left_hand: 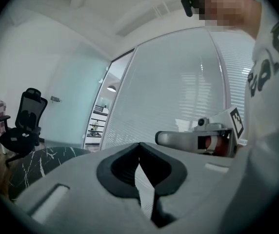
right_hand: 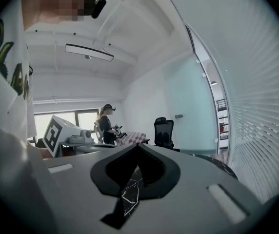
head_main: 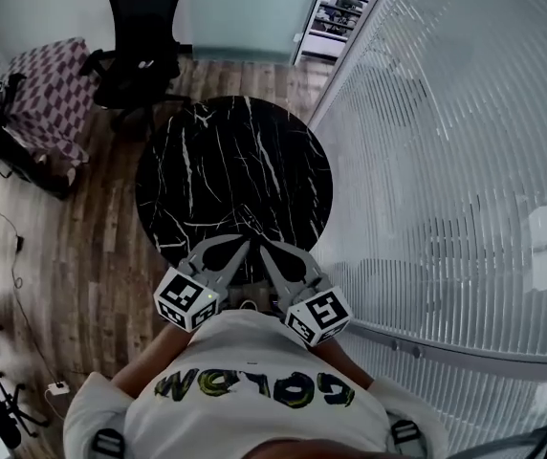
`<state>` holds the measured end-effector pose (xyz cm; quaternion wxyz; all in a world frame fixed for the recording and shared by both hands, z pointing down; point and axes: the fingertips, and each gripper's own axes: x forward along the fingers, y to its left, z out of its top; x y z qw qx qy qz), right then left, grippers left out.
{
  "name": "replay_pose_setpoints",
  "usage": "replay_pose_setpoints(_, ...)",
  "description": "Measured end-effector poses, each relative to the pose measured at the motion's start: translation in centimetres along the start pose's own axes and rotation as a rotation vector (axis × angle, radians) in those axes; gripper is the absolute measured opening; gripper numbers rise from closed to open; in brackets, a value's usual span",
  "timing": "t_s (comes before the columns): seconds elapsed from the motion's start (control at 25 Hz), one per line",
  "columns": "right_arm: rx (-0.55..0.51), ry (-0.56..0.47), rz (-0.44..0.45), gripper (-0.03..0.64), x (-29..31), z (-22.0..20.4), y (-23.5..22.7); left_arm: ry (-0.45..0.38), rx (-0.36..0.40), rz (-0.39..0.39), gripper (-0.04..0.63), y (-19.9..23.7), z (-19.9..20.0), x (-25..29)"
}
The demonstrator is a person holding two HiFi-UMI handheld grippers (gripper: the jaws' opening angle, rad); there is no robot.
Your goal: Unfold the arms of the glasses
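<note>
1. Left gripper (head_main: 243, 245): jaws pressed together, empty, above the near edge of the round black marble table (head_main: 226, 161).
2. Right gripper (head_main: 266, 251): just right of it, likewise closed and empty.
3. Glasses: visible in no view.

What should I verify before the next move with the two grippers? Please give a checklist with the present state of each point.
1. Glasses in view: not ok, none seen on the black marble table or elsewhere.
2. Left gripper empty: ok, jaws shut on nothing.
3. Right gripper empty: ok, jaws shut on nothing.
4. Jaws open for a grasp: not ok, both shut.
5. Grippers off the table: ok, both held up above it.
</note>
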<state>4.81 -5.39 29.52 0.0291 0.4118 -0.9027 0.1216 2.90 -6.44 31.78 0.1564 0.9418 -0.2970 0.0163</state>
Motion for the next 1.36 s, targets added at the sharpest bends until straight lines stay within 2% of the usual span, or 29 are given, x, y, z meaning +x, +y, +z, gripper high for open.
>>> replay_pose_setpoints(0.12, -0.02, -0.021, 0.01, 0.002, -0.5, 1.6, 1.0, -0.039, 0.003, -0.002, 0.003, -1.1, 1.6, -0.6)
replay_pose_setpoints(0.32, -0.022, -0.033, 0.041, 0.002, -1.0, 2.4, 1.9, -0.099, 0.037, 0.053, 0.003, -2.1, 3.3, -1.3)
replay_pose_setpoints(0.64, -0.035, -0.062, 0.01, 0.0, -1.1, 2.7, 1.7, -0.097, 0.043, 0.048, 0.003, -2.1, 3.2, -0.8)
replay_pose_setpoints(0.8, -0.03, -0.059, 0.009, 0.0, -1.3, 2.7, 1.6, -0.094, 0.001, 0.034, 0.003, -2.2, 3.2, -0.7)
replay_pose_setpoints(1.36, -0.056, -0.044, 0.002, 0.0, -0.8, 2.3, 1.4, -0.084, -0.01, 0.049, 0.003, -1.5, 2.6, -0.8)
